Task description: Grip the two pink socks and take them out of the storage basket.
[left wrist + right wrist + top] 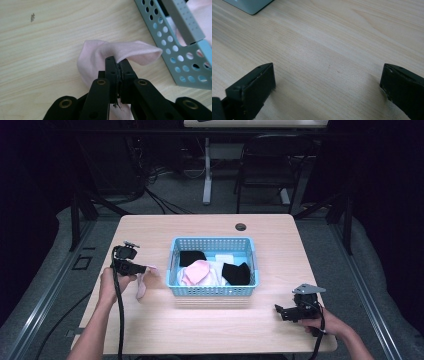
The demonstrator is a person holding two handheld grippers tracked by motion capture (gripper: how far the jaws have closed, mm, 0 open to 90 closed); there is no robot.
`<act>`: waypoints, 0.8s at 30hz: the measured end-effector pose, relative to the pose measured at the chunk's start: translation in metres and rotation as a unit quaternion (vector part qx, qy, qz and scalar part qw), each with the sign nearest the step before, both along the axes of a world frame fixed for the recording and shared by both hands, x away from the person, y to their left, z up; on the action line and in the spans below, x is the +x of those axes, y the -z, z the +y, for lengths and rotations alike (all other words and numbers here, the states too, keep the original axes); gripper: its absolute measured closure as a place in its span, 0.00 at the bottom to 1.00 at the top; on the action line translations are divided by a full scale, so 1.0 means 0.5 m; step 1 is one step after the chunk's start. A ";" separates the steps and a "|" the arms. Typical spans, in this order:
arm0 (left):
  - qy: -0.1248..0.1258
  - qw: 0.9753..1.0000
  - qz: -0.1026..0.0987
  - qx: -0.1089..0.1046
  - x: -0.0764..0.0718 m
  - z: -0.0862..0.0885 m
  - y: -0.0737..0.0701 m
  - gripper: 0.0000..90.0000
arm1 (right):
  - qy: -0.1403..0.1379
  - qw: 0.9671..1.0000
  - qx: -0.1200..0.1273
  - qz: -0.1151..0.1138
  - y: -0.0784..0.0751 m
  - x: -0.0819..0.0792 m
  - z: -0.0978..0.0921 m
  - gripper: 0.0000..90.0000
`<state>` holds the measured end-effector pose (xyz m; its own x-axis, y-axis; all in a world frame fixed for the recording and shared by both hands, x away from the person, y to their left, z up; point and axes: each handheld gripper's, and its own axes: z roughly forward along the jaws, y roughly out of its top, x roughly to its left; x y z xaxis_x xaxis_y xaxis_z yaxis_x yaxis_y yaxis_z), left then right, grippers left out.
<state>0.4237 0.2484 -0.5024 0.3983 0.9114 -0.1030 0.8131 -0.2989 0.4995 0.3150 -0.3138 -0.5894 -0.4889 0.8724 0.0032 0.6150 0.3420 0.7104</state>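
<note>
Left gripper [142,268] fingers clamp pink sock [117,53]; sock drapes from fingertips toward surface [210,330], basket [214,290] just beyond. Right gripper [328,85] fingers wide, empty, well apart.

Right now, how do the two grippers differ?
The left gripper is shut on a pink sock; the right gripper is wide open and holds nothing. The left sits beside the blue basket, the right out over bare table. Both have black jaws and a hand holding them.
</note>
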 end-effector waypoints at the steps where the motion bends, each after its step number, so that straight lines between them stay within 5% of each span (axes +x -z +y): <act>1: -0.002 1.000 0.004 -0.001 0.000 0.000 0.004 0.97 | 0.000 1.000 -0.001 0.000 0.000 0.000 0.000 0.00; 14: -0.005 0.999 0.042 -0.012 0.007 -0.001 0.059 0.92 | -0.001 1.000 0.002 0.000 0.000 0.000 0.000 0.00; 21: 0.009 0.998 0.030 -0.045 0.001 -0.006 0.026 0.44 | -0.001 1.000 0.002 0.000 0.000 0.000 0.000 0.00; 24: 0.016 0.999 0.014 -0.046 -0.001 -0.009 -0.004 0.32 | 0.000 1.000 0.000 0.000 0.000 0.000 0.000 0.00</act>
<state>0.4230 0.2439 -0.5002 0.4224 0.8846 -0.1978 0.8177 -0.2777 0.5042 0.3150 -0.3138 -0.5895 -0.4893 0.8721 0.0024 0.6148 0.3430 0.7102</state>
